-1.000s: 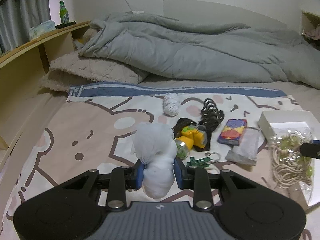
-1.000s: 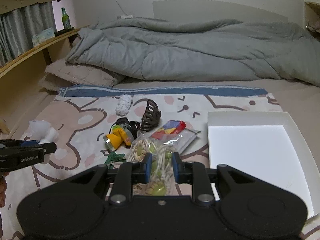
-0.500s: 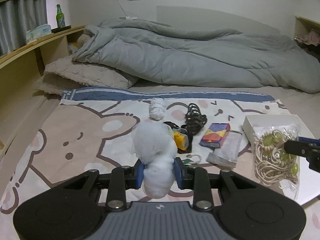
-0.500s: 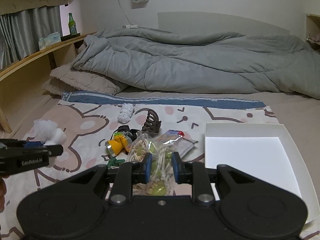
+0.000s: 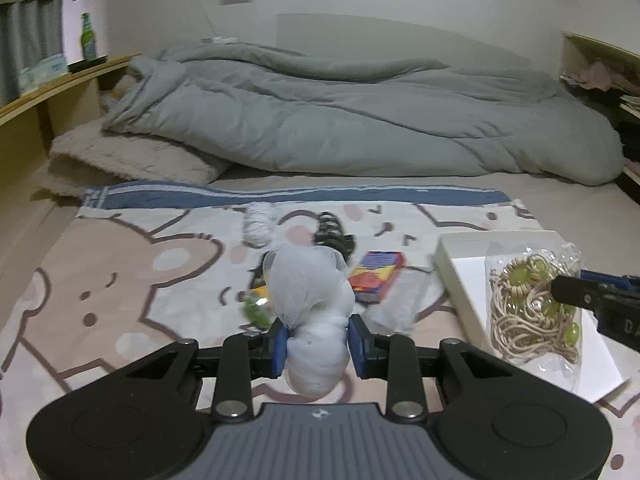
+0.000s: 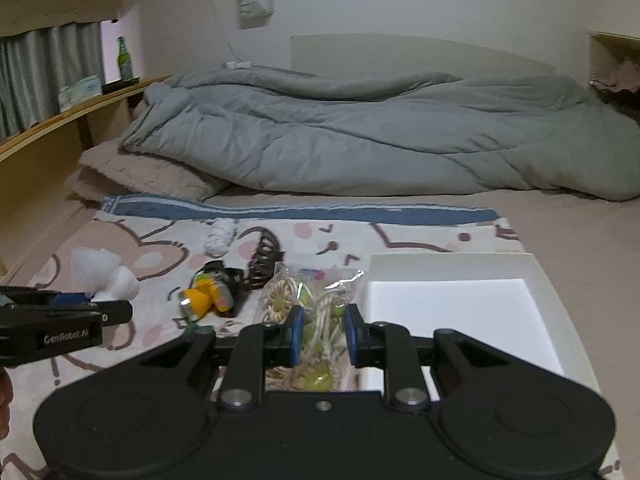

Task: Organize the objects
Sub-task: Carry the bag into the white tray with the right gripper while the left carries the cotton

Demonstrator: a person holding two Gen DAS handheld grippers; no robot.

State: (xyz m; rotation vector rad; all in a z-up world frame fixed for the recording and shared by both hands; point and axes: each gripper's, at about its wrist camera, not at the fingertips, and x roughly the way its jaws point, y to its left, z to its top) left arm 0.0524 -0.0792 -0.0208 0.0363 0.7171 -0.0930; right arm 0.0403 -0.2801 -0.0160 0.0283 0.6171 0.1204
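Left claw (image 5: 318, 344) grips a white mesh bundle (image 5: 312, 304); right claw (image 6: 320, 330) grips a bag of hair ties (image 6: 310, 320). At right, the white box (image 6: 540, 280) looks empty (several items remain on the bed).

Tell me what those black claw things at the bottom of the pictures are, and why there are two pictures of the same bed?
Those are grabbers, one in each of a person's hands, not a real robot. Each carries a small camera looking along its two fingers, so you get two pictures: one from the left hand, one from the right.

The left gripper squeezes a white mesh bundle. The right gripper squeezes a clear bag of hair ties, with beige loops and green beads. Each camera also catches the other grabber at its edge.

On the cartoon blanket lie a brown hair claw, a small yellow thing, a colourful little box and a white yarn ball. To the right sits a white tray. Behind is a rumpled grey duvet.
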